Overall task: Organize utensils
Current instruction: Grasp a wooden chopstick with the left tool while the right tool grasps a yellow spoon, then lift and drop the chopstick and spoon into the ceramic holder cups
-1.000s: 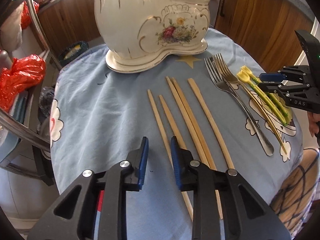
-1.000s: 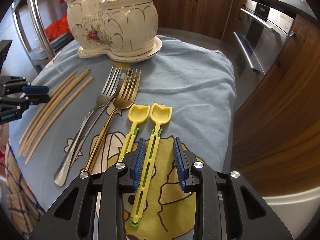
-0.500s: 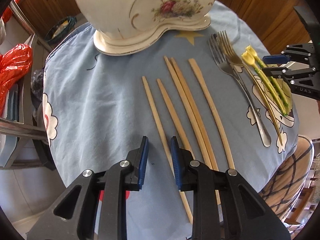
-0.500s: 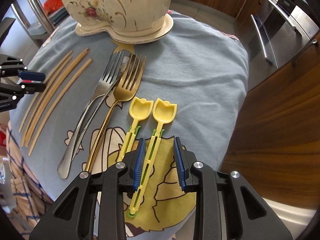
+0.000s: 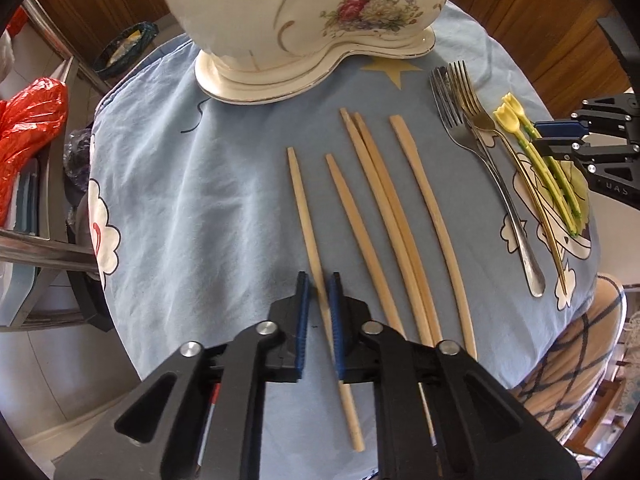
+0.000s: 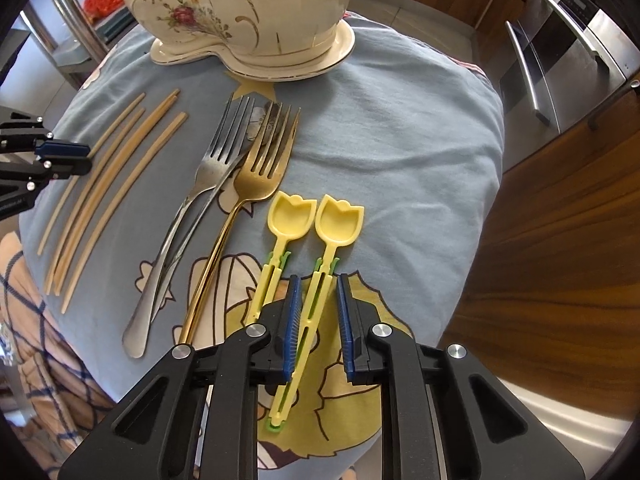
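Kitchen table (image 5: 168,184), blue cloth | ceramic holder (image 5: 304,20) gets nothing yet, all utensils out | left claw (image 5: 318,316) pinching outermost chopstick (image 5: 304,208) | right claw (image 6: 318,320) closing round yellow spoon (image 6: 320,280), pads not yet pressing.

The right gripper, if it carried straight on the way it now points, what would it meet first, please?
Most likely the yellow tulip spoon lying between its closing jaws, then the blue cloth beneath; how much gap remains above the handle is unclear.

On the tablecloth (image 5: 168,168), chopsticks (image 5: 376,216) lie left of forks (image 6: 224,184), the holder (image 5: 304,20) behind them.
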A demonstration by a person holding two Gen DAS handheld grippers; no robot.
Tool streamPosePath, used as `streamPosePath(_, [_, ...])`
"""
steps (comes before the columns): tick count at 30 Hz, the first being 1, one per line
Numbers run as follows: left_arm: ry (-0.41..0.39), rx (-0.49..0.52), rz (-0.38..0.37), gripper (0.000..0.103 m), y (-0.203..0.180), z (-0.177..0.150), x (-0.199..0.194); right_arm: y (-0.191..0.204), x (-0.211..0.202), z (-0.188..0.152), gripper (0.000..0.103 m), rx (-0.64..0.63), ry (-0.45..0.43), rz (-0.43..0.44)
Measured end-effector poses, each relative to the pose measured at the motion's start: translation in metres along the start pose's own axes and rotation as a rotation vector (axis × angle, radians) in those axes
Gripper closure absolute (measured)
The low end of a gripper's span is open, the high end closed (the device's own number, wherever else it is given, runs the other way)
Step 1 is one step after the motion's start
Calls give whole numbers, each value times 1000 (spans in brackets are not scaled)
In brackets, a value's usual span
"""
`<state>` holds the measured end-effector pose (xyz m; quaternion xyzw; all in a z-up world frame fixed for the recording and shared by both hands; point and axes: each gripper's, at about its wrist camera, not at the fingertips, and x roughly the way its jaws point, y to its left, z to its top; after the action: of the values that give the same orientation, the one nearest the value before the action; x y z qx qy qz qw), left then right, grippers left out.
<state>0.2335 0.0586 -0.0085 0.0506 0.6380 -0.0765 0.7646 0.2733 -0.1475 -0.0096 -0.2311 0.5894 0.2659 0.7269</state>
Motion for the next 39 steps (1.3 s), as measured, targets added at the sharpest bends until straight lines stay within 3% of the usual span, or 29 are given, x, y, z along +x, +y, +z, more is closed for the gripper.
streamPosePath(7, [22, 59, -70, 97, 12, 6, 2, -4, 1, 4, 85, 24, 24, 17])
streamPosePath(13, [-9, 83, -106, 98, 31, 2, 5, -8, 2, 7, 85, 49, 33, 36])
streamPosePath(19, [-108, 60, -162, 99, 47, -13, -2, -1, 0, 5, 93, 41, 3, 8])
streamPosePath(23, [-219, 10, -202, 99, 59, -32, -23, -4, -2, -2, 93, 53, -47, 10])
streamPosePath(30, [-442, -73, -202, 99, 76, -49, -75, -24, -33, -6, 93, 106, -222, 30])
streamPosePath(39, [-747, -150, -215, 99, 74, -25, -133, -26, -94, 3, 93, 183, -657, 159])
